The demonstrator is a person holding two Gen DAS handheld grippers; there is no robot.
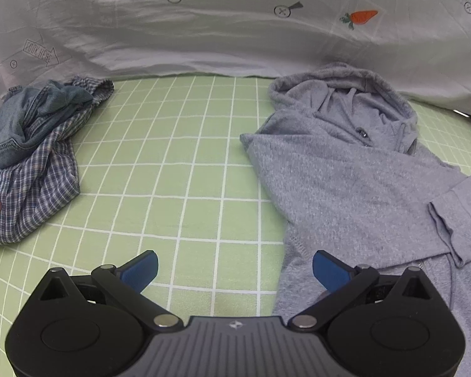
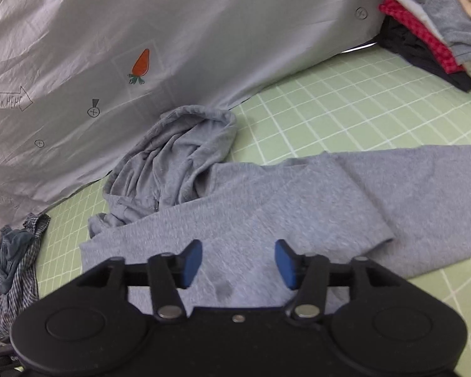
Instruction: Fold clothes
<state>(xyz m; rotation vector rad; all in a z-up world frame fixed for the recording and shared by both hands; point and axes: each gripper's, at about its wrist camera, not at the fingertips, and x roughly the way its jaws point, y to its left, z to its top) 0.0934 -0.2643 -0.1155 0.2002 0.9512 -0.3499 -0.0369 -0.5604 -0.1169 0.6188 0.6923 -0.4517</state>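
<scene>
Grey hoodie (image 1: 345,172), spread half-flat on green grid mat (image 1: 179,157), hood bunched; left gripper (image 1: 235,271) and right gripper (image 2: 238,264) both agape, empty; advise pinching sleeve edge only, single layer.

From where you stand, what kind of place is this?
Probably a home-style laundry-folding spot: a grey hoodie spread on a green grid mat, a crumpled plaid shirt, a clothes pile, and a carrot-print sheet behind.

Green grid mat (image 1: 185,157), grey sheet (image 1: 204,31) behind.
</scene>
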